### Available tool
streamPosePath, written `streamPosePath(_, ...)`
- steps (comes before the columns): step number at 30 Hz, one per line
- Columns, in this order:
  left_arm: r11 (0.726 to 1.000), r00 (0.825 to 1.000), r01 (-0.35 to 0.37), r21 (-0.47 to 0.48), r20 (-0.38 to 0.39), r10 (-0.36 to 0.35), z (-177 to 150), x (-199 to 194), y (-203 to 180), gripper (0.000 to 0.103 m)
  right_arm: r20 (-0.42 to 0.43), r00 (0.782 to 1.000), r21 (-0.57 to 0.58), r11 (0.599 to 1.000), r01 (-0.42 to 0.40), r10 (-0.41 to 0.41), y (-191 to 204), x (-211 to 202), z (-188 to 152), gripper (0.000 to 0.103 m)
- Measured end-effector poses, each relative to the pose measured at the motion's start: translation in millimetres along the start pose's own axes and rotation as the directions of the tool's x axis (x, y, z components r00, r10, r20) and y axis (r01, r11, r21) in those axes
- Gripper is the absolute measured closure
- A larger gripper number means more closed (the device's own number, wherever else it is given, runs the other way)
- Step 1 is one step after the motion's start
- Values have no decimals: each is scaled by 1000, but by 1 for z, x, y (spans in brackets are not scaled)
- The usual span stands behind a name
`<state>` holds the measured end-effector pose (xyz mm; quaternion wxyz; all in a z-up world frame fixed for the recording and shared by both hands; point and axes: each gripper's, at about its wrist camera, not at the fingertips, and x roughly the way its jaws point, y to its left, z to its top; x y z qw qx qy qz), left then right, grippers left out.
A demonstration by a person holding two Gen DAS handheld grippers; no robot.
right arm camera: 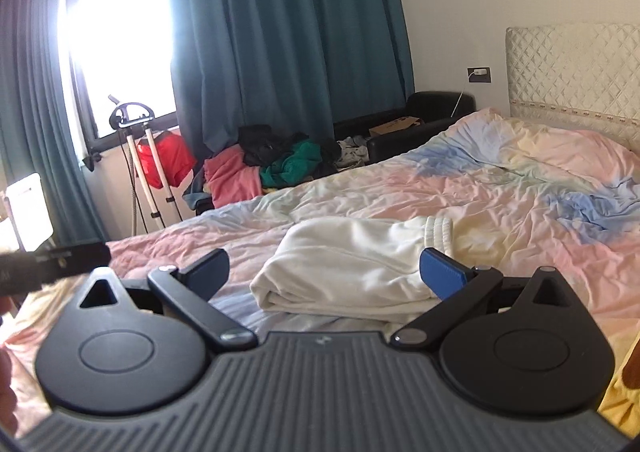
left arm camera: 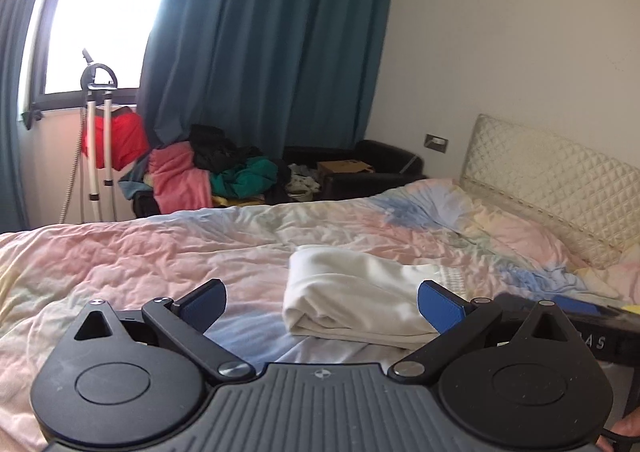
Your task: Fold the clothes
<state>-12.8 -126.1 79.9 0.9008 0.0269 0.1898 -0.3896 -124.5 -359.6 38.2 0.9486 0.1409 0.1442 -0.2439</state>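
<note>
A folded white garment (left arm camera: 352, 292) lies on the pastel bedspread (left arm camera: 160, 252), with a ribbed cuff at its right end. My left gripper (left arm camera: 322, 302) is open and empty, held just in front of the garment. In the right wrist view the same garment (right arm camera: 344, 264) lies on the bedspread (right arm camera: 520, 212), and my right gripper (right arm camera: 324, 272) is open and empty in front of it. Part of the right gripper shows at the right edge of the left wrist view (left arm camera: 580, 312). Part of the left gripper shows at the left of the right wrist view (right arm camera: 52, 262).
A pile of loose clothes (left arm camera: 208, 172) lies beyond the bed's far side, next to a black armchair (left arm camera: 372, 168) holding a cardboard box. A garment steamer stand (left arm camera: 98, 132) is by the window. A quilted headboard (left arm camera: 552, 180) is at the right. Teal curtains (left arm camera: 260, 32) hang behind.
</note>
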Motion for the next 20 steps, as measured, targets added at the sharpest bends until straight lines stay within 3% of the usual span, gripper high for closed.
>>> streamPosePath(7,999,999,-33,-25,8,33,-24,-6,16,0,5,999,-53,997,54,-54,11,13,-30,0)
streamPosePath(15,999,999,-46,24,-13,47,-34,7,15,0,-6,993,-49,992,120,-120,12,21,-36,0)
streamPosePath(20,999,999,-34,-11,-28,33,-38,12,23,0,-20,988,-54,987,150,-151,13,24,-38,0)
